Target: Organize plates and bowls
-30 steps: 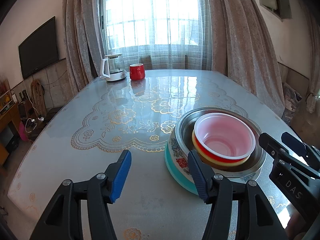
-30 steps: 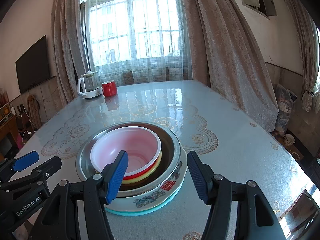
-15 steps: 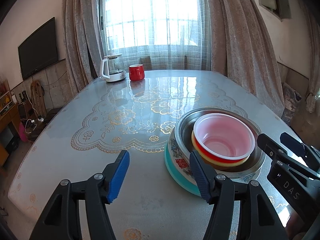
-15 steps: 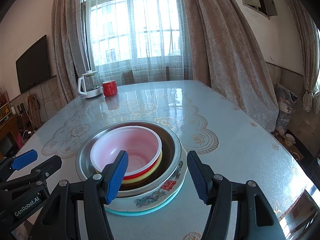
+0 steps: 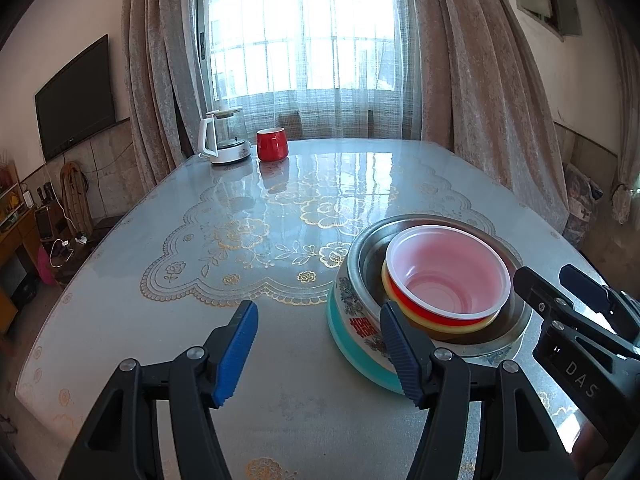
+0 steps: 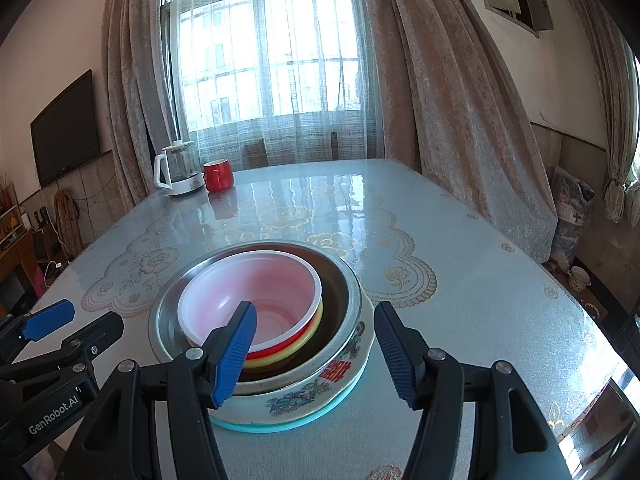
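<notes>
A nested stack stands on the table: a teal plate (image 5: pixel 360 364) at the bottom, a flowered enamel basin (image 6: pixel 316 390) with a metal inside, then yellow and red bowls, and a white plastic bowl (image 5: pixel 448 276) on top, which also shows in the right wrist view (image 6: pixel 256 288). My left gripper (image 5: pixel 316 344) is open and empty, just left of the stack. My right gripper (image 6: pixel 314 346) is open and empty, held in front of the stack's near rim. Each gripper shows in the other's view.
A glass kettle (image 5: pixel 224 138) and a red mug (image 5: pixel 272 144) stand at the table's far left end. The table (image 5: pixel 240 264) has a glossy floral cover. Curtains and a window lie behind; a TV (image 5: pixel 74 96) hangs on the left wall.
Both grippers have barely moved; the left one has drifted very slightly. The stack has not moved.
</notes>
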Tool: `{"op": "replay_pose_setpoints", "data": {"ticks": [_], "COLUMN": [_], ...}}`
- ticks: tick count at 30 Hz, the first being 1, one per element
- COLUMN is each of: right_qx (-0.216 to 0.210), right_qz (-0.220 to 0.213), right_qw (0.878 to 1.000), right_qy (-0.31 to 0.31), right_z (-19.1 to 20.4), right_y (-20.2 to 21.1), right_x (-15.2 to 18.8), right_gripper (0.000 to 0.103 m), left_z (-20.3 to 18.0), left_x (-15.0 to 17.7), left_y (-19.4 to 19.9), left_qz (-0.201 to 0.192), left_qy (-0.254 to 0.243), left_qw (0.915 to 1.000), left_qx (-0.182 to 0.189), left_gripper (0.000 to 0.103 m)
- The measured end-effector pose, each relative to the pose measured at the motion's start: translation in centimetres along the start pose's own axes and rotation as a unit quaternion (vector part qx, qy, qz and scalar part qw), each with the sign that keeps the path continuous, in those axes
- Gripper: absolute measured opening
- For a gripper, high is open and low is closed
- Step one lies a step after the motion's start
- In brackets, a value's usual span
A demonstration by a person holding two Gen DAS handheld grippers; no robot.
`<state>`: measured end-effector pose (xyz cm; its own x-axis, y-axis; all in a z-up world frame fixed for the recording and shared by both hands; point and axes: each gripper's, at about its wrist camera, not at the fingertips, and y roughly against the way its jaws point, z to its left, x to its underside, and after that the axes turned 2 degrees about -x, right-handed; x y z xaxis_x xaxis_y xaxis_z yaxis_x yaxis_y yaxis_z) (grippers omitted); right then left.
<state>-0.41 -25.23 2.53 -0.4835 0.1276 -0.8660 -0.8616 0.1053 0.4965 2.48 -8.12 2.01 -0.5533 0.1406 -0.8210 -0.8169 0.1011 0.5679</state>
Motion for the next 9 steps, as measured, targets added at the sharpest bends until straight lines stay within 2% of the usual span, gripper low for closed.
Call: {"op": "replay_pose_setpoints", "data": {"ticks": [5,9], "right_qx": [0.001,0.001], "right_qz": [0.002,0.003], "right_qw": [1.000,1.000], "right_qy": [0.001,0.001], "right_z": [-0.05,-0.33], "right_y": [-0.08,-0.21], "right_x": [0.12,0.03], "right_gripper": [0.062,0.062], "left_z": [0.31,0.85], "left_x": [-0.05,-0.17], "left_y": [0.23,-0.17], "left_qz": [-0.022,-0.016], "left_qy": [0.010,0.015], "left_qw": [0.9997,0.9997], "left_qx": [0.003,0.006], "left_gripper": [0.064,0.064]}}
